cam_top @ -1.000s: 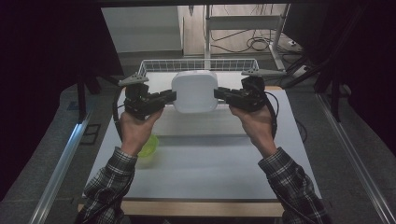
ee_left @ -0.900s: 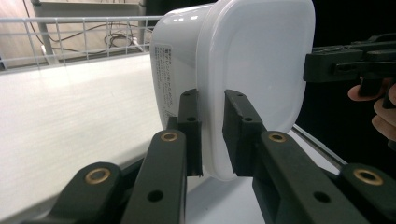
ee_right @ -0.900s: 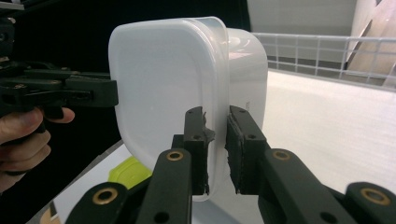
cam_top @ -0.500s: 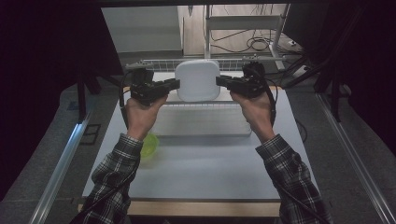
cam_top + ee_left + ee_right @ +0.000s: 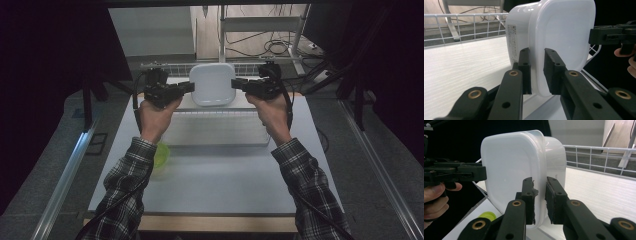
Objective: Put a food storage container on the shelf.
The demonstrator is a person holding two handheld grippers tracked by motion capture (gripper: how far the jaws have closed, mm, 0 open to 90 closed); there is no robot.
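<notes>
A white lidded plastic container [image 5: 212, 84] hangs in the air at the far end of the table, held between both grippers. My left gripper [image 5: 189, 88] is shut on the container's left rim, and my right gripper [image 5: 236, 83] is shut on its right rim. In the left gripper view the black jaws [image 5: 536, 68] pinch the edge of the container [image 5: 560, 37], with the other gripper [image 5: 611, 33] beyond it. The right gripper view has the jaws [image 5: 539, 196] clamped on the rim of the container [image 5: 509, 170], its lid facing the camera.
A white wire basket [image 5: 167, 65] stands at the far edge of the table, just behind and below the container; its wall [image 5: 461, 25] runs across the left gripper view. A yellow-green object [image 5: 161, 155] lies on the white table [image 5: 215, 185] by the left forearm.
Both hands have carried the container away from the person, toward the wire basket at the far edge. Both grips are unchanged.
</notes>
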